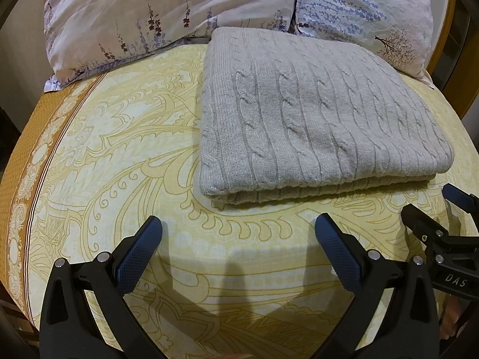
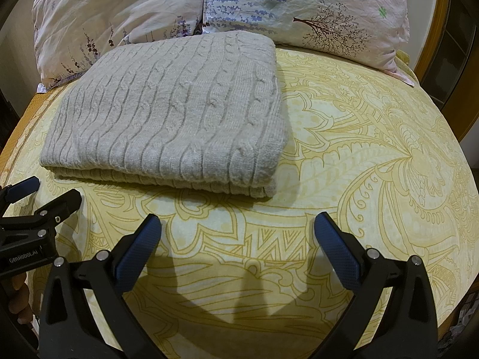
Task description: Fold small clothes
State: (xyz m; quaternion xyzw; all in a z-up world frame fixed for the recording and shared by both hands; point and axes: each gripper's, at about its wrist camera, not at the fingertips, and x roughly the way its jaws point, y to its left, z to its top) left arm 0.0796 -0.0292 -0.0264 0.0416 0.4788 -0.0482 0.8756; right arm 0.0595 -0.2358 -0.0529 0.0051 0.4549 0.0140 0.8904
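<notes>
- Grey cable-knit sweater (image 1: 317, 113) — folded, flat on yellow bedsheet (image 1: 119, 155), far edge vs. floral pillows (image 1: 167, 9).
- Left gripper (image 1: 238, 230): jaws wide apart, holding nothing, near sweater's front edge.
- Right gripper (image 2: 237, 229): same — wide, empty.

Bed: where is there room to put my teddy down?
Bare sheet lies right of the folded grey sweater, below the pillows. More lies left of the sweater, toward the brown border, and in front, by the open left gripper and right gripper. The back is crowded.
</notes>
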